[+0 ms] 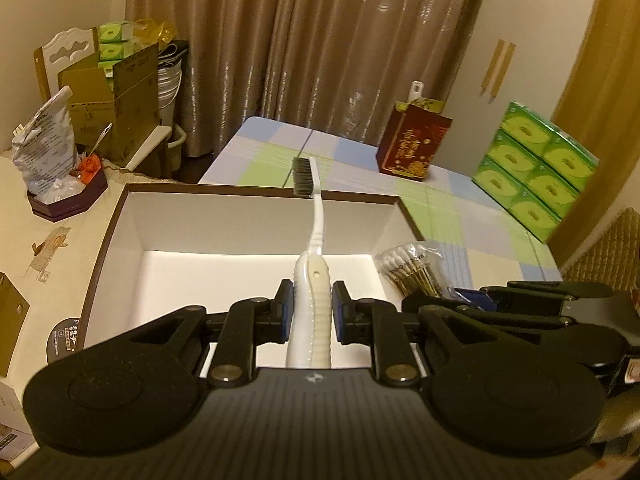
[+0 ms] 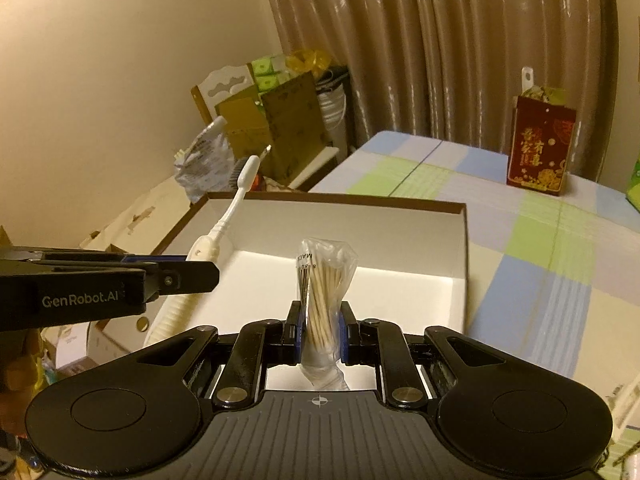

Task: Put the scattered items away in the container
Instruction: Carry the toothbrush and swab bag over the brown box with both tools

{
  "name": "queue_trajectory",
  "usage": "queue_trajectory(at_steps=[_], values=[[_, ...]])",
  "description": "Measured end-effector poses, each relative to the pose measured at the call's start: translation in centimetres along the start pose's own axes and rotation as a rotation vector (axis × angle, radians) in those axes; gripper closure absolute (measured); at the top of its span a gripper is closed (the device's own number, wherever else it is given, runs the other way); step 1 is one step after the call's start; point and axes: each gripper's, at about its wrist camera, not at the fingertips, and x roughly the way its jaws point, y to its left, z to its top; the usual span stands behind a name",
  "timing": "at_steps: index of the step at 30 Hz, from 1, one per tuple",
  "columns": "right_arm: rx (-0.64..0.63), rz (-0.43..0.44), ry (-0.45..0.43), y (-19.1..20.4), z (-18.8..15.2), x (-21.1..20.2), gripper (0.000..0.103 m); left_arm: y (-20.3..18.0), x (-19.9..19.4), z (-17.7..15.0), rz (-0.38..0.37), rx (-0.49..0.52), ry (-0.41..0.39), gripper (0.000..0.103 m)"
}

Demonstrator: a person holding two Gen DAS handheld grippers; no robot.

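Observation:
My left gripper [image 1: 311, 312] is shut on the handle of a white toothbrush [image 1: 316, 216] with dark bristles, held over the open white box with a brown rim [image 1: 256, 191]. My right gripper [image 2: 320, 336] is shut on a clear packet of cotton swabs [image 2: 323, 280], held upright over the same box [image 2: 460, 248]. In the right wrist view the left gripper [image 2: 192, 276] and the toothbrush [image 2: 224, 224] come in from the left. In the left wrist view the swab packet [image 1: 412, 268] and the right gripper [image 1: 460, 298] show at the right. The box floor looks bare.
The box sits on a checked blue, green and white cloth [image 1: 460, 216]. A red gift bag [image 1: 412, 144] and stacked green tissue boxes [image 1: 536, 168] stand behind it. A dark tray with a foil bag [image 1: 60, 184] and cardboard boxes [image 1: 116, 108] are at the left.

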Motion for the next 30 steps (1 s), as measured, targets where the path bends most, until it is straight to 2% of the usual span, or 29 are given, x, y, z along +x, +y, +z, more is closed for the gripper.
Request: queue_trajectory(at_steps=[10,17,25,30], values=[[0.025,-0.019,0.1,-0.4,0.0,4.7,0.089,2.1,4.1,0.3,0.013,-0.041,0.068,0.087],[0.031,-0.038,0.224,-0.7,-0.4,8.6,0.089,3.9,7.7,-0.2,0.021,-0.075,0.17,0.087],[0.036,-0.068,0.306,-1.0,-0.8,10.4,0.089,4.9,10.6,-1.1,0.036,-0.085,0.243,0.087],[0.052,-0.076,0.317,-1.3,-0.8,10.8,0.089,5.2,11.3,-1.2,0.04,-0.081,0.277,0.087]])
